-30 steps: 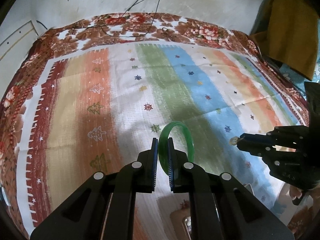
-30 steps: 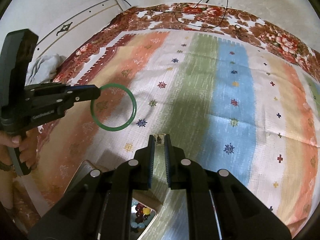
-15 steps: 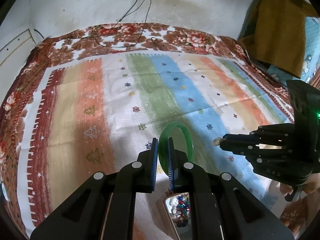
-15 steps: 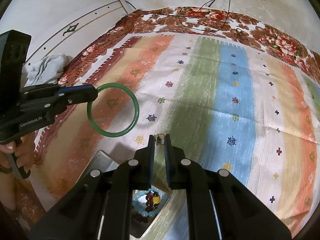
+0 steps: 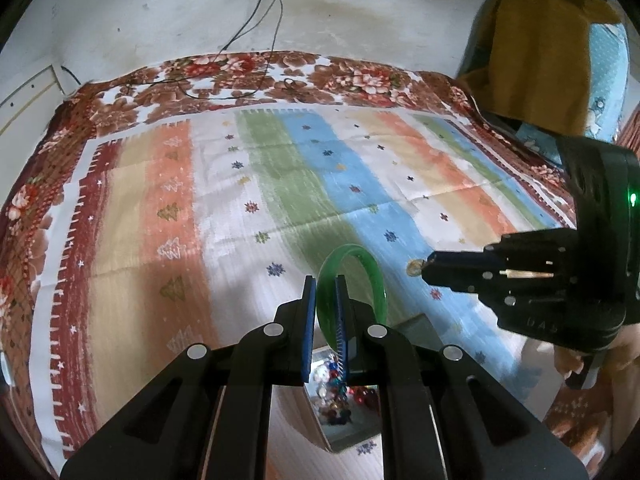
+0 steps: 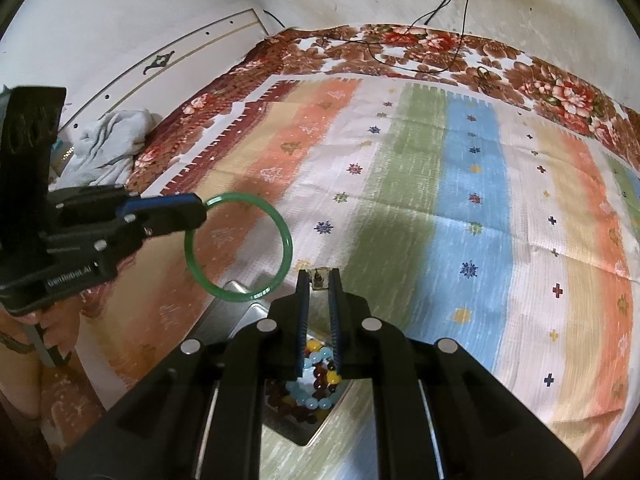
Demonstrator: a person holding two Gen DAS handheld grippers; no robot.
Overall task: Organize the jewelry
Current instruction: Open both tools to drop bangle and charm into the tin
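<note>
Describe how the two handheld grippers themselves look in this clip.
Both are matte black plastic with silver round pivot bolts and blue ribbed pads lining the fingers. The left claw has white "GenRobot.AI" lettering on its side. The right claw has a tall black housing with a lit green LED. Bare skin of each hand shows at the handles.

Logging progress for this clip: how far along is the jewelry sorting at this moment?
Done: beaded bracelets already lie in the metal tray. In hand: the left gripper is shut on the green bangle, and the right gripper pinches a small gold-toned piece, both held above the striped cloth. Left: both pieces are not yet set down in the tray.
</note>
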